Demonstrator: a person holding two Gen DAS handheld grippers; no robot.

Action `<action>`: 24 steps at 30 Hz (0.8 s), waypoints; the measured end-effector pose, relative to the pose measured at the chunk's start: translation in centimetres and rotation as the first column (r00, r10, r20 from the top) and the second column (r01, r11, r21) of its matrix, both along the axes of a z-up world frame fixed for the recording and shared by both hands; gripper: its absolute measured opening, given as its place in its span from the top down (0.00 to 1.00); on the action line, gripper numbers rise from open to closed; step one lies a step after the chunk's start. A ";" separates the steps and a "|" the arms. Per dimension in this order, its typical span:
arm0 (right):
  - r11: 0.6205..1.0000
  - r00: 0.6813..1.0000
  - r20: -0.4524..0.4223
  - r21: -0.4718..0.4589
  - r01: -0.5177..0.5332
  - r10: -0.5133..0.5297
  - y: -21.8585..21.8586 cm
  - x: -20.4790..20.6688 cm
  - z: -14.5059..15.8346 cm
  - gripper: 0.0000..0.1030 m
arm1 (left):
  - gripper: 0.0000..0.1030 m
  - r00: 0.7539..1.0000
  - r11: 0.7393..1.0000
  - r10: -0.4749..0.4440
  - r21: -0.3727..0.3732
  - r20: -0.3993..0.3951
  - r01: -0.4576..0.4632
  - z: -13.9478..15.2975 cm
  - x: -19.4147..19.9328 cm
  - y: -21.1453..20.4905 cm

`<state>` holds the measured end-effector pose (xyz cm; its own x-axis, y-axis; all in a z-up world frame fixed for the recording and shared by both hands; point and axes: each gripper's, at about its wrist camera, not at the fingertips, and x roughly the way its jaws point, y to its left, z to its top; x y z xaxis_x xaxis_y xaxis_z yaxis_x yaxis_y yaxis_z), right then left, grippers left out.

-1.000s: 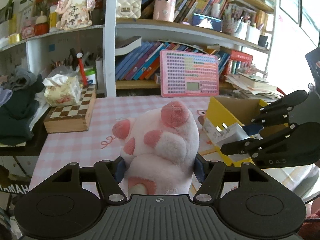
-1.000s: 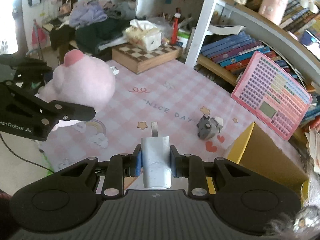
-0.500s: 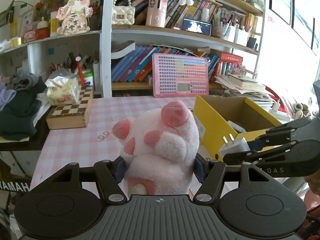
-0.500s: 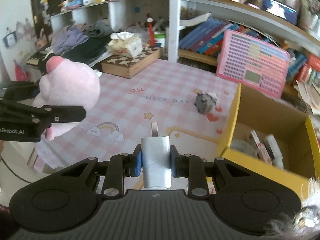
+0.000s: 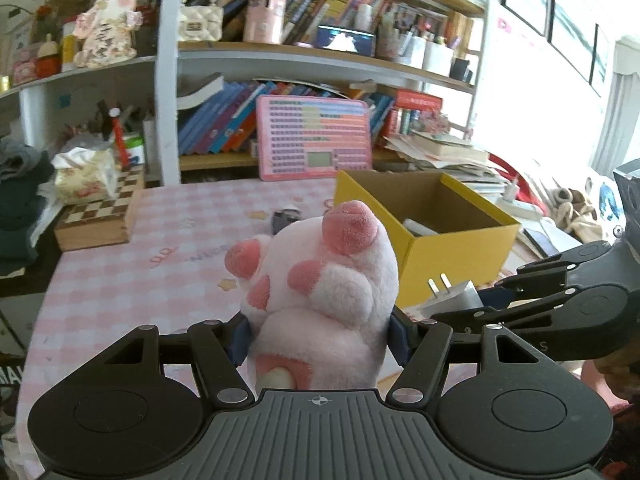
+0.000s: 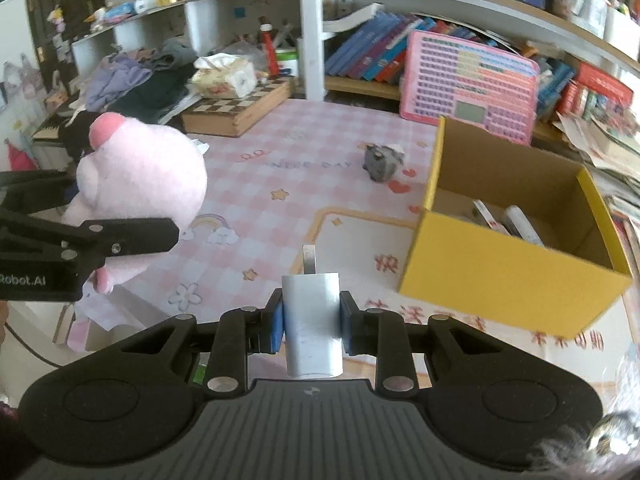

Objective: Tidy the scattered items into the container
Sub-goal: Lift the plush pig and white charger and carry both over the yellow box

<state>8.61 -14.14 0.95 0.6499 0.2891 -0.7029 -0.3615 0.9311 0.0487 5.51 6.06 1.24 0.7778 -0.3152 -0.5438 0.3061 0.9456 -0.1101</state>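
My left gripper (image 5: 320,326) is shut on a pink plush paw toy (image 5: 324,292) and holds it above the pink checked tablecloth (image 5: 132,280); the toy also shows in the right wrist view (image 6: 140,176). My right gripper (image 6: 312,314) is shut on a white plug adapter (image 6: 313,320), prongs forward, also seen in the left wrist view (image 5: 454,296). The yellow cardboard box (image 6: 508,268) stands open to the right, with a few items inside. A small grey object (image 6: 382,158) lies on the cloth beyond.
A wooden chessboard box (image 6: 240,106) with a tissue pack on it sits at the back left. A pink keyboard toy (image 6: 468,86) leans against the bookshelf behind the box. Clothes pile up at the far left.
Both grippers have pulled back and up from the table with their loads. The yellow box now shows more fully in both views, and the grey object has come into the left wrist view.
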 end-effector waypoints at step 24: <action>0.978 0.978 -0.003 0.013 0.207 -0.207 -9.7 -1.5 -0.3 0.76 | 0.36 0.984 0.984 -0.177 0.022 0.010 0.176 0.5 2.1 -8.3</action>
<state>7.07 -23.85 0.61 0.6956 0.1578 -0.7009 -0.1612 0.9850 0.0618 7.56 -2.29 1.74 0.7173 -0.4369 -0.5428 0.4695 0.8787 -0.0867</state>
